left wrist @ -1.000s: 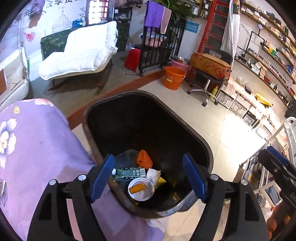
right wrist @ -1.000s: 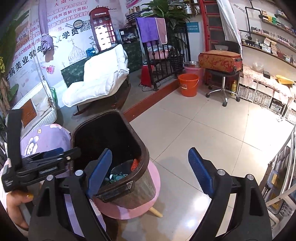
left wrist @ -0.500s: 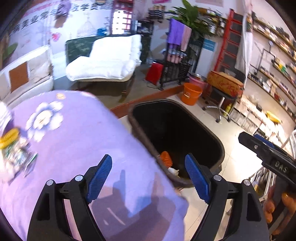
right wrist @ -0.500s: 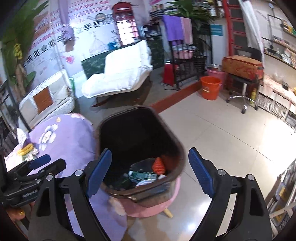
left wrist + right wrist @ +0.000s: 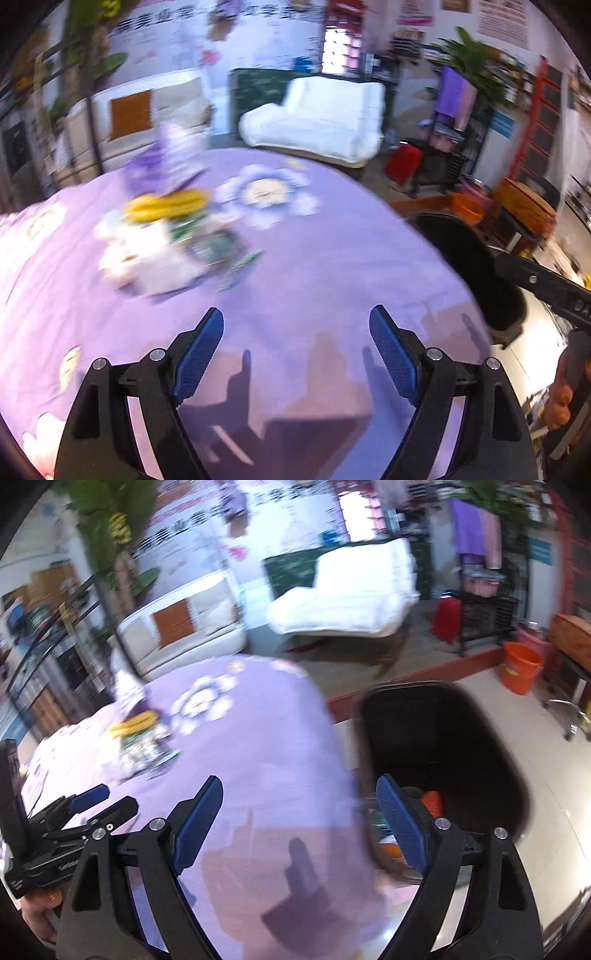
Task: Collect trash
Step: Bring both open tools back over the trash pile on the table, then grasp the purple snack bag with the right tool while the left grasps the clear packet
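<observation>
left gripper (image 5: 295, 354) spread, empty; right gripper (image 5: 299, 823) spread, empty. trash pile (image 5: 166, 240) loose on table (image 5: 332, 277): careless grab risks scattering pieces, snagging cloth, missing bin (image 5: 461, 746).

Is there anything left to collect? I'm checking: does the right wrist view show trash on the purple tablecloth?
Yes, a blurred pile of wrappers and paper lies on the purple tablecloth, away from the black bin.
</observation>
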A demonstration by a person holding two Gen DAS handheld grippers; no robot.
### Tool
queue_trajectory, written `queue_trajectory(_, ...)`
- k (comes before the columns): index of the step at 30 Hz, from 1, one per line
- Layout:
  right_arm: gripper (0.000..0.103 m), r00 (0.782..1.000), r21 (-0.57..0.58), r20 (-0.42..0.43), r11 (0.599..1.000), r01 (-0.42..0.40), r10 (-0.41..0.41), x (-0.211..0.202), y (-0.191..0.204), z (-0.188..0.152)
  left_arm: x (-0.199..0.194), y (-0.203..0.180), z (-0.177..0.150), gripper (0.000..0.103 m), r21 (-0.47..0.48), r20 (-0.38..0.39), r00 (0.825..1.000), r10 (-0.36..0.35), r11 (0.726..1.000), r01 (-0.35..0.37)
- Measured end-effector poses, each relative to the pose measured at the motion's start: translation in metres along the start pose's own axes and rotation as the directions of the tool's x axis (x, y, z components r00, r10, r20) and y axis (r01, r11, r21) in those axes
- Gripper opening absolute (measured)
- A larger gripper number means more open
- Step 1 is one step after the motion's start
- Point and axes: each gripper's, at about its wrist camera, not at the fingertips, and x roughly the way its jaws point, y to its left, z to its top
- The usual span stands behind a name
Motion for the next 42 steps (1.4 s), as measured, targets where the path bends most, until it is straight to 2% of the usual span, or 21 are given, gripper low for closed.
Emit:
queue_trajectory(7, 0.085, 0.987, -0.093, -0.081, 0.984, -0.149, 0.141, 0.036, 0.073, 0.016, -0.016, 0.071, -0.011, 0.081, -0.109, -0.008, 0.996, 0.087, 0.990, -0.088)
queue_trajectory(15, 0.085, 0.961, -0.177, -0.134, 0.948, -0.264, 0.242, 0.092, 0.153, 0.051, -0.024, 0.118, -0.021, 0.081, -0.185, -0.016, 0.994, 0.112, 0.976, -0.113)
queue_trajectory(25, 0.085, 0.958, -0.216, -0.150, 0.937, -0.274, 0.245, 0.161, 0.206, 0.101, -0.023, 0.134, -0.026, 0.081, -0.191, -0.029, 0.996, 0.090, 0.977, -0.094)
queue_trajectory(31, 0.084, 0.948, -0.218, -0.166, 0.927, -0.305, 0.273, 0.192, 0.225, 0.113, -0.019, 0.139, -0.026, 0.081, -0.195, -0.041, 0.996, 0.080, 0.977, -0.087)
queue_trajectory(34, 0.076, 0.947, -0.232, -0.187, 0.925, -0.300, 0.260, 0.203, 0.232, 0.112, -0.017, 0.141, -0.025, 0.081, -0.195, -0.043, 0.996, 0.075, 0.977, -0.082)
queue_trajectory(38, 0.050, 0.949, -0.254, -0.192, 0.921, -0.295, 0.251, 0.207, 0.237, 0.107, -0.014, 0.140, -0.024, 0.081, -0.188, -0.046, 0.996, 0.071, 0.979, -0.079)
queue_trajectory(42, 0.045, 0.961, -0.280, -0.139, 0.921, -0.270, 0.240, 0.197, 0.237, 0.103, -0.013, 0.137, -0.023, 0.081, -0.177, -0.045, 0.997, 0.066, 0.981, -0.073)
